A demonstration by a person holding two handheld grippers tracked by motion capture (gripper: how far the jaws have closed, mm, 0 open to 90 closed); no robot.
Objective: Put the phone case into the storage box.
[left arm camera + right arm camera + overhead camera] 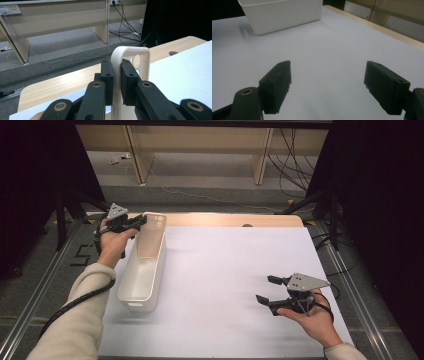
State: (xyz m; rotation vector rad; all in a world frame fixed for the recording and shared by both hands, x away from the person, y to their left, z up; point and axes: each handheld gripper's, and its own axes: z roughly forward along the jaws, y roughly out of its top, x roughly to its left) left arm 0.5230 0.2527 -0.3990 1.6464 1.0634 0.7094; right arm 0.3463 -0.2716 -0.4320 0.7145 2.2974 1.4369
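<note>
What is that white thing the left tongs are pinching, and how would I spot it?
Look at the white sheet covering the table, then its left edge. There lies a long white plastic bin, open on top. The left tongs clamp its far end wall, which has round holes; nothing else stands on the sheet.

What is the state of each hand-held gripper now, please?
Left hand-held gripper: closed on the far end wall of the white bin.
Right hand-held gripper: open, holding nothing, over the white sheet.

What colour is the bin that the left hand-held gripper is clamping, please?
The bin is plain white; the high view shows it best.
</note>
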